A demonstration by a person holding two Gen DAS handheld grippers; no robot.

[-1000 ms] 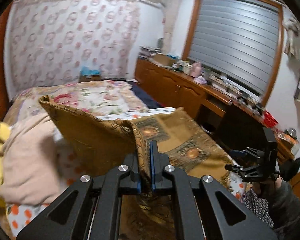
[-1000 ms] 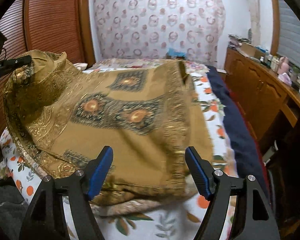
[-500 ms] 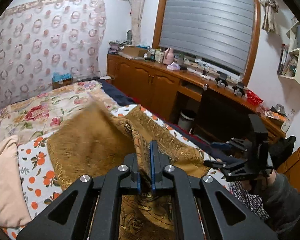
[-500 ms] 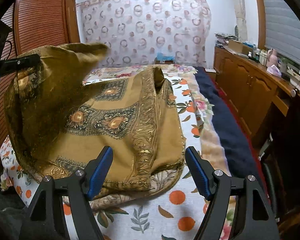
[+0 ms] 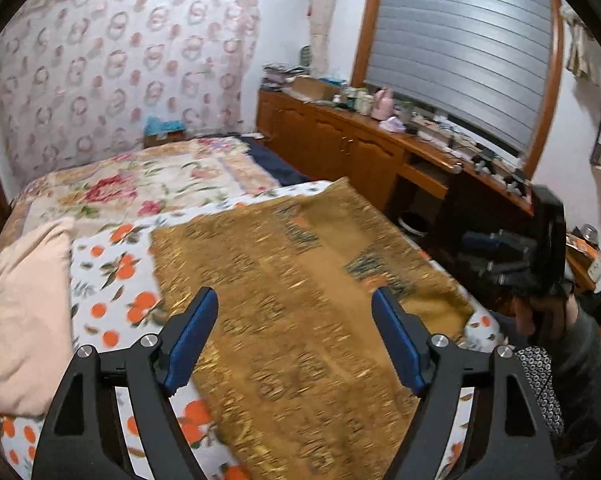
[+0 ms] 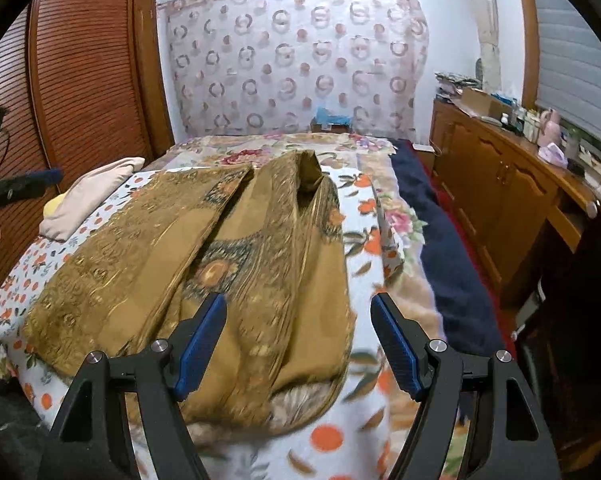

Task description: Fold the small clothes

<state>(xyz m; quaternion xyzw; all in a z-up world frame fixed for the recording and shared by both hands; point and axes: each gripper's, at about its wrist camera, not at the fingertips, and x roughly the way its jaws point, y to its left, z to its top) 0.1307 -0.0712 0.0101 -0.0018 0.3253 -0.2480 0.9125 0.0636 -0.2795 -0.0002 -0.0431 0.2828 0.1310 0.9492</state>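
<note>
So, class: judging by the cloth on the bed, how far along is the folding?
Done: the mustard-gold patterned cloth lies on the orange-print bedsheet, one side folded over itself. In hand: nothing; the left tongs are opening with nothing between them, and the right tongs are open. Left: it is still loose and needs further folds.

Your right tool (image 6: 298, 340) hangs with its jaws apart and nothing between the pads, over the near end of the brown patterned cloth (image 6: 228, 264). That cloth lies folded lengthwise on the bed (image 6: 380, 216), running toward twelve o'clock. A pink pillow (image 6: 96, 196) sits at ten o'clock.
</note>
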